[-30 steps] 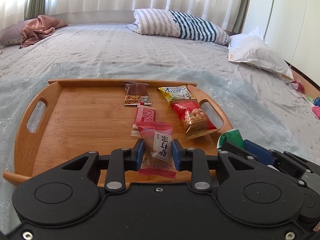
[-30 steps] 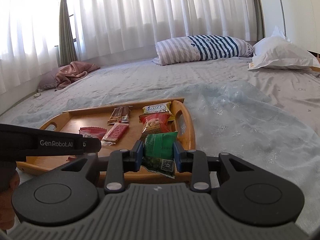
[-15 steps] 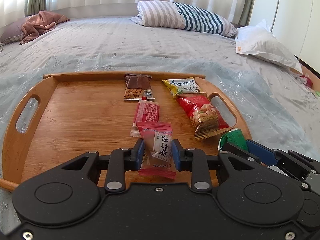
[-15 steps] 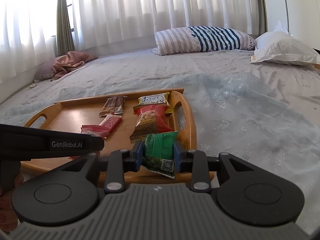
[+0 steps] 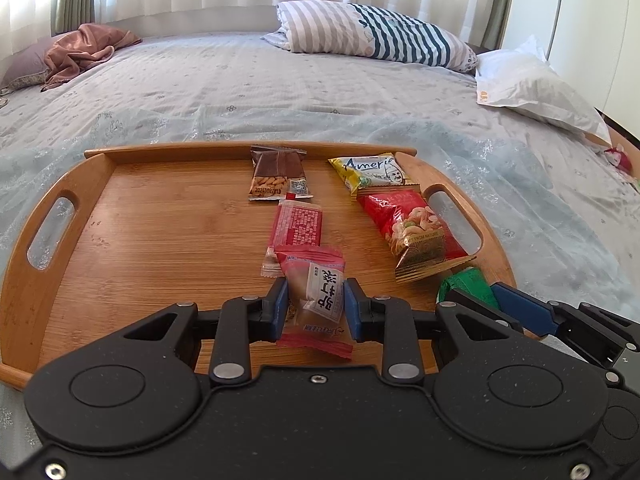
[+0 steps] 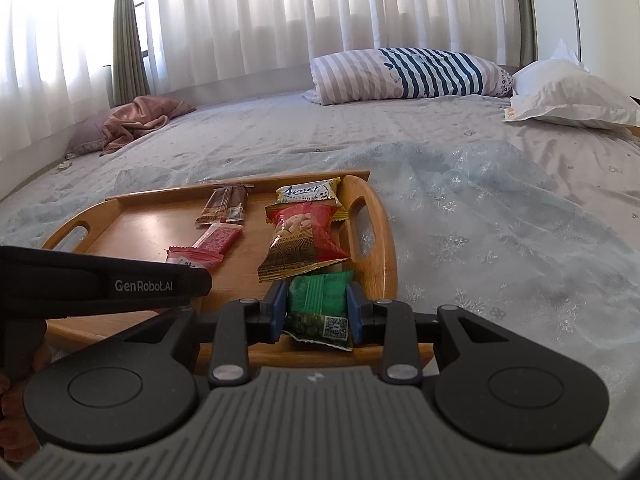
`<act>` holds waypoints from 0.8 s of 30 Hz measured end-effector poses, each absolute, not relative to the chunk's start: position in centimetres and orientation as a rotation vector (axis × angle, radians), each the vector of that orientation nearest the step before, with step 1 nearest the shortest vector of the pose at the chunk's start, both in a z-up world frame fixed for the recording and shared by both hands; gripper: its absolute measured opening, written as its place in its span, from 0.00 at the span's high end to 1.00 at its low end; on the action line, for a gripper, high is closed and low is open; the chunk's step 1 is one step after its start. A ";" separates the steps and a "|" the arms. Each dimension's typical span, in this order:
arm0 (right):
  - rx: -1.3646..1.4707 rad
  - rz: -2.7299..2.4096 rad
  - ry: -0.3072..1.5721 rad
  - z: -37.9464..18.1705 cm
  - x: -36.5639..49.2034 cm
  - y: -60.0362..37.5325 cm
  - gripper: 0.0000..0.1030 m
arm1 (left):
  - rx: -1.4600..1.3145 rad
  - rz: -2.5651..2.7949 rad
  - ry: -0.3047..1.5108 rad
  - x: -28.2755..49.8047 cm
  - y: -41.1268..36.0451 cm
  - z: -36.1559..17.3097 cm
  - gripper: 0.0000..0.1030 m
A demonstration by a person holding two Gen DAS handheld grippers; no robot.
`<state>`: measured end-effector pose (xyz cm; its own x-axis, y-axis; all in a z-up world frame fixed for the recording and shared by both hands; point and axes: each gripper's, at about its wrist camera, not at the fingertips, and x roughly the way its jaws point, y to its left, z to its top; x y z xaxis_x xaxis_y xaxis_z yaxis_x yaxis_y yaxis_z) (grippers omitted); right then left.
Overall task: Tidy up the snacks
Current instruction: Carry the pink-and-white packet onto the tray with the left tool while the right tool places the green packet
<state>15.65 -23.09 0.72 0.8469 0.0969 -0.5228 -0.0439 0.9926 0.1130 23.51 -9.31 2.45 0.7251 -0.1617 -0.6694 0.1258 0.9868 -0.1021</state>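
Note:
A wooden tray (image 5: 132, 248) (image 6: 384, 236) lies on the bed. On it are a brown almond bar (image 5: 276, 174) (image 6: 224, 204), a red flat packet (image 5: 298, 226) (image 6: 218, 238), a yellow packet (image 5: 370, 172) (image 6: 308, 192) and a red nut bag (image 5: 412, 232) (image 6: 304, 240). My left gripper (image 5: 314, 304) is shut on a pink candy packet (image 5: 318, 292) low over the tray's near middle. My right gripper (image 6: 318, 306) is shut on a green snack packet (image 6: 320, 300) (image 5: 466, 282) at the tray's near right corner, just behind the red nut bag.
Light blue bedding (image 5: 240, 80) surrounds the tray. A striped pillow (image 5: 372, 32) and a white pillow (image 5: 532, 84) lie at the far right, a pink cloth (image 5: 84, 50) at the far left. Small items (image 5: 618, 158) sit at the bed's right edge. Curtains hang behind.
Both grippers have come forward and down toward the tray with their packets still held. The tray now looks larger and nearer in both views.

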 end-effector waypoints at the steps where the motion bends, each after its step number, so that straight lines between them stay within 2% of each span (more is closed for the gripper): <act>1: 0.097 0.075 0.556 0.7 15.6 -23.1 0.64 | -0.050 -0.159 0.743 23.5 -9.3 2.5 0.73; 20: 0.101 0.077 0.556 0.7 15.6 -23.1 0.63 | -0.049 -0.160 0.751 23.5 -9.5 1.9 0.70; 24: 0.098 0.077 0.551 0.9 15.4 -23.1 0.61 | -0.042 -0.150 0.743 23.3 -9.5 2.0 0.63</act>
